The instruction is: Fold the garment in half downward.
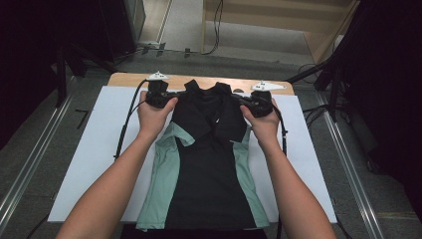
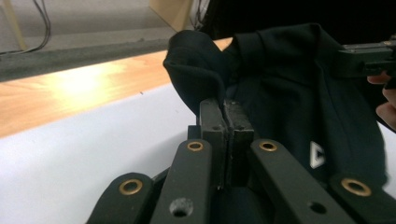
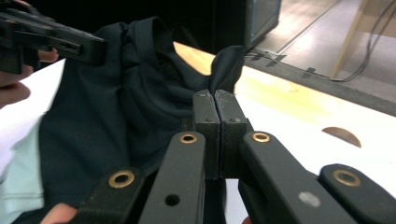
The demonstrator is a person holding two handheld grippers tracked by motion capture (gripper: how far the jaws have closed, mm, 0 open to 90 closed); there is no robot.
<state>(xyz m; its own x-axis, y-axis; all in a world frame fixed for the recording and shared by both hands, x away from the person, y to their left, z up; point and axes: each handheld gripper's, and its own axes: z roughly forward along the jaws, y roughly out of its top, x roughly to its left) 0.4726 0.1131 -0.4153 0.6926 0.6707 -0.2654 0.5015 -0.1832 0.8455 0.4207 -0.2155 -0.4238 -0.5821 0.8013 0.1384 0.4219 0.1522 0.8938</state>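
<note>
- Grey floor (image 1: 45, 144) surrounds the bench (image 1: 89, 164), with metal rails running along both sides and dark stands and cables beyond its far edge.
- White sheet (image 1: 99, 149) covers most of the bench; bare wood shows in a strip along the far edge, and in the right hand-held gripper's view a half-round cut-out (image 3: 341, 135) sits in the sheet near that strip.
- No other objects lie on the sheet around the shirt.
- Shirt (image 1: 209, 179) lies down the middle of the bench, hem at the near edge, collar toward the far edge.
- It is black with pale green side panels; a small white logo (image 2: 317, 155) sits on the chest.
- Its upper part is bunched and lifted off the sheet, folding back over the chest.
- Left hand-held gripper (image 1: 171, 93) has its jaws pressed together, pinching a fold of black cloth at the shirt's left shoulder.
- Right hand-held gripper (image 1: 244, 101) is likewise clamped, pinching cloth at the right shoulder.
- Both forearms reach in from the near edge, one on each side of the shirt.
</note>
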